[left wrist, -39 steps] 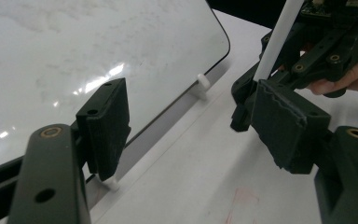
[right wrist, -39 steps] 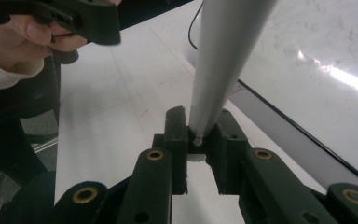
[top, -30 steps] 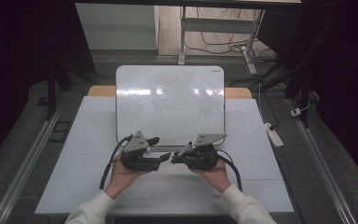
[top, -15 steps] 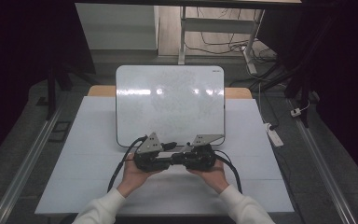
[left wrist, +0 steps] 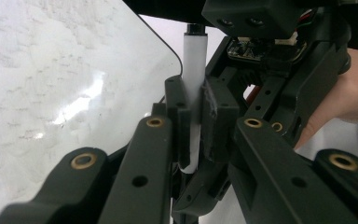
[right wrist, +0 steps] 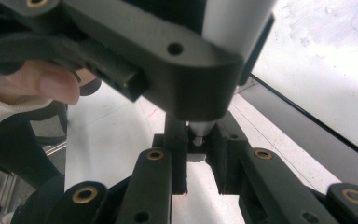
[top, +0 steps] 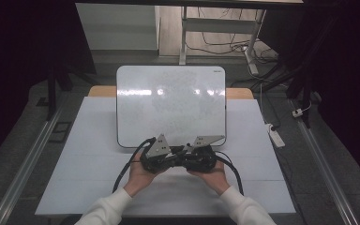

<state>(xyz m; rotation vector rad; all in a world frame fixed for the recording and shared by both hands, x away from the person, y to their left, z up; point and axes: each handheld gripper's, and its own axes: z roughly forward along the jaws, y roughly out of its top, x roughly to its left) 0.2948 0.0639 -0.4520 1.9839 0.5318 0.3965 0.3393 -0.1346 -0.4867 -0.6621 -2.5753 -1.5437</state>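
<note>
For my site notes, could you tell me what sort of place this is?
Probably a lab or workshop recording bench: a white-covered table holding a whiteboard, floor rails, and loose cables beyond.

No text, label, brand, number or sign could be read anywhere. The white rectangular whiteboard with rounded corners [top: 171, 105] carried only faint smears, and a tiny mark at its top right corner was too small to make out.

marker [left wrist: 194, 88]: white barrel, black end
whiteboard [top: 171, 101]: white, faint grey smears, dark rim
grippers' jaws: black, brass-coloured rivets
table [top: 79, 154]: white
</note>
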